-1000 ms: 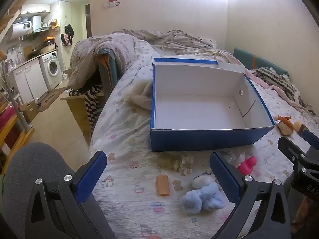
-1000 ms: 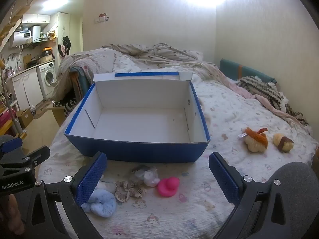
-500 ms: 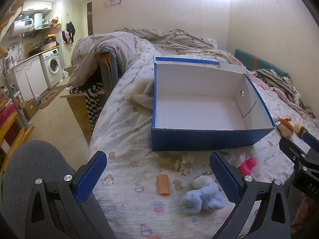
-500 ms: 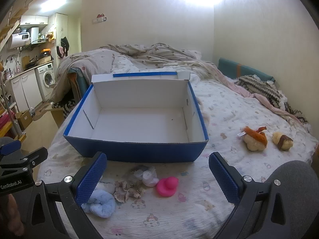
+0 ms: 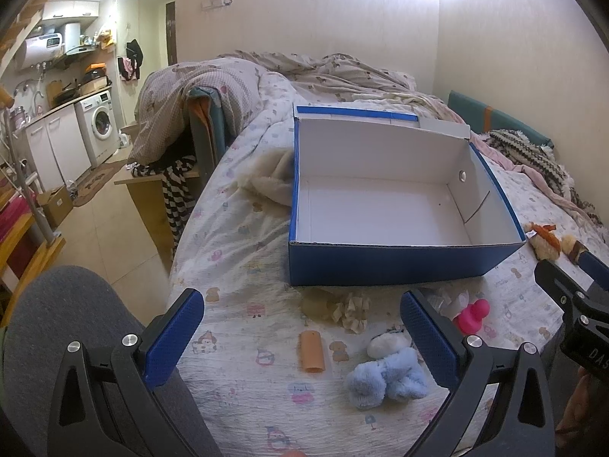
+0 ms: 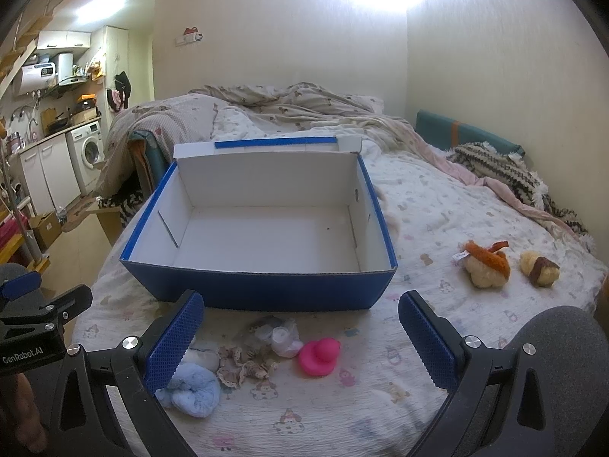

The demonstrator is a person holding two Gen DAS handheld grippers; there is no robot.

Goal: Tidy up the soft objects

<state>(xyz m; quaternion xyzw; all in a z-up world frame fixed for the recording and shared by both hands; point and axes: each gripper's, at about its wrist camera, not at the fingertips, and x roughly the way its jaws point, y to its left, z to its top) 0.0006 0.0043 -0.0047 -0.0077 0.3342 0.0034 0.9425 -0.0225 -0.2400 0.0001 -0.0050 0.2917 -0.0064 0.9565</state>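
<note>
An empty blue box with a white inside (image 5: 384, 262) (image 6: 266, 289) stands on the bed. In front of it lie a light blue plush (image 5: 384, 379) (image 6: 194, 390), a pink rubber duck (image 5: 472, 314) (image 6: 319, 356), a beige frilly scrunchie (image 5: 352, 306) (image 6: 245, 365), a white crumpled item (image 6: 279, 337) and an orange tube (image 5: 312, 350). Two small plush toys (image 6: 487, 262) (image 6: 540, 268) lie right of the box. My left gripper (image 5: 302, 337) and right gripper (image 6: 300, 337) are both open and empty, held above the near toys.
A rumpled duvet (image 6: 289, 106) and a striped knitted blanket (image 6: 506, 171) lie at the back of the bed. The bed's left edge drops to the floor, with a draped chair (image 5: 201, 122), a washing machine (image 5: 99, 125) and cabinets beyond.
Both grippers have drifted slightly; the views shifted a little. Nothing was picked up or moved.
</note>
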